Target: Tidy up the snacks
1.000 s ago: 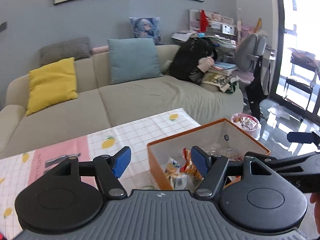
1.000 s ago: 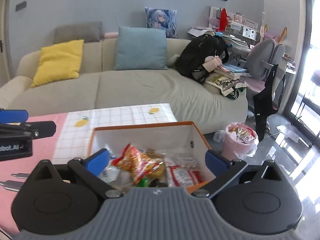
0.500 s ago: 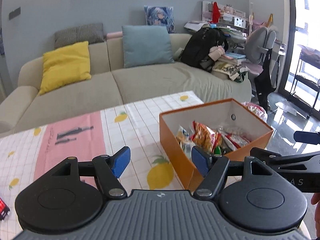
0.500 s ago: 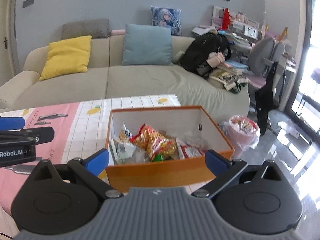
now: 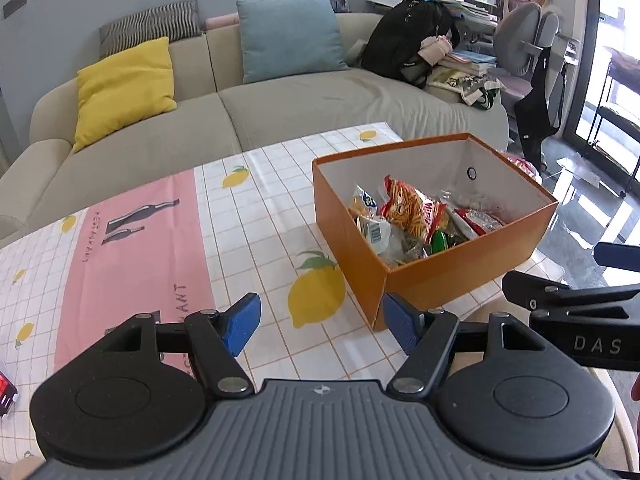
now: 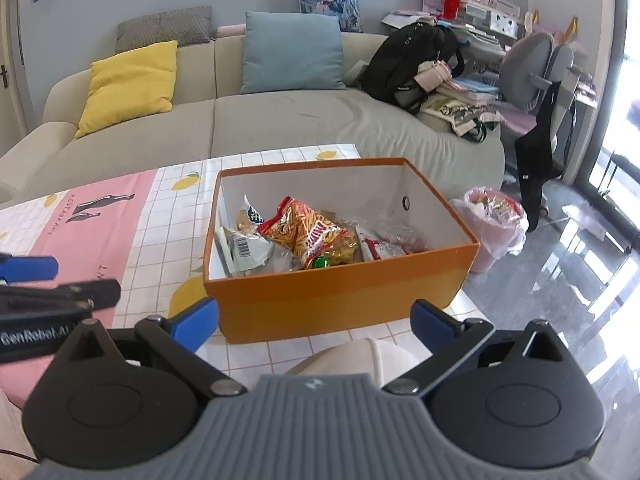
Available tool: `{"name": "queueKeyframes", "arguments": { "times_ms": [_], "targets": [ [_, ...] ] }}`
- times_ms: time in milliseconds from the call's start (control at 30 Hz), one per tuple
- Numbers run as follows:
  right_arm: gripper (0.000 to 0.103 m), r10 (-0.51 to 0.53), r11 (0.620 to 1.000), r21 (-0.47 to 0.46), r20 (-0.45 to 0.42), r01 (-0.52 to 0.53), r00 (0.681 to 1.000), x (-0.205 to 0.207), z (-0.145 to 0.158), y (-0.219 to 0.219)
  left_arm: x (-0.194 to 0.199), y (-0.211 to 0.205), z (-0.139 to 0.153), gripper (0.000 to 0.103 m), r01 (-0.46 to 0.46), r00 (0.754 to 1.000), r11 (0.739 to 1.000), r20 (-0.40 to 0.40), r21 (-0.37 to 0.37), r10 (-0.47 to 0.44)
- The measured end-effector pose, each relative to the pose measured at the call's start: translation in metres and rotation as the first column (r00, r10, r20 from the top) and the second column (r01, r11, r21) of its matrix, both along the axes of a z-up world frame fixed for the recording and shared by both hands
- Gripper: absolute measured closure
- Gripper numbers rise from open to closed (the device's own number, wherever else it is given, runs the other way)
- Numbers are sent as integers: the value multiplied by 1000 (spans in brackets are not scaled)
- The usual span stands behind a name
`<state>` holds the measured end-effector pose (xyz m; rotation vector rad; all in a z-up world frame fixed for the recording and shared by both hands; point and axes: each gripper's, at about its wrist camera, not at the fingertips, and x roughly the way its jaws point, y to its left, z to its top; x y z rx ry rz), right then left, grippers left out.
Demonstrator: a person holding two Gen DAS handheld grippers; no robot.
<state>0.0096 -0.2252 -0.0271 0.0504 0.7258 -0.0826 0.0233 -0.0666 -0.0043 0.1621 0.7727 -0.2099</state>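
Observation:
An orange box stands near the right end of the table and holds several snack packets. A red and yellow chip bag lies on top, with a white barcoded packet beside it. My left gripper is open and holds nothing, hovering over the lemon-print tablecloth short of the box's near corner. My right gripper is open too, in front of the box's near wall. Each gripper shows at the edge of the other's view.
A beige sofa with yellow and blue cushions runs behind the table. A black backpack sits on its right end. A pink-bagged waste bin stands on the glossy floor right of the table. A red object peeks in at the left edge.
Both grippers have pulled back and risen from right over the box. The box now lies wholly ahead of them and more of the tablecloth shows. Both stay open.

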Motion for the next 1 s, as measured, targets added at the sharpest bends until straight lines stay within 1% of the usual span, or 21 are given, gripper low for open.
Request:
{"name": "queueKeyframes", "arguments": {
  "times_ms": [100, 533, 1000],
  "targets": [
    [3, -1, 1000, 5, -9, 1, 1000, 1, -1, 1, 1, 2, 1, 21, -9, 1000, 1000, -10, -6, 9],
    [3, -8, 1000, -2, -10, 8, 1000, 3, 1, 1, 2, 5, 7, 21, -14, 1000, 999, -3, -29, 14],
    [3, -2, 1000, -14, -12, 1, 1000, 5, 0, 6, 2, 6, 9, 21, -25, 1000, 999, 7, -37, 25]
  ]
}}
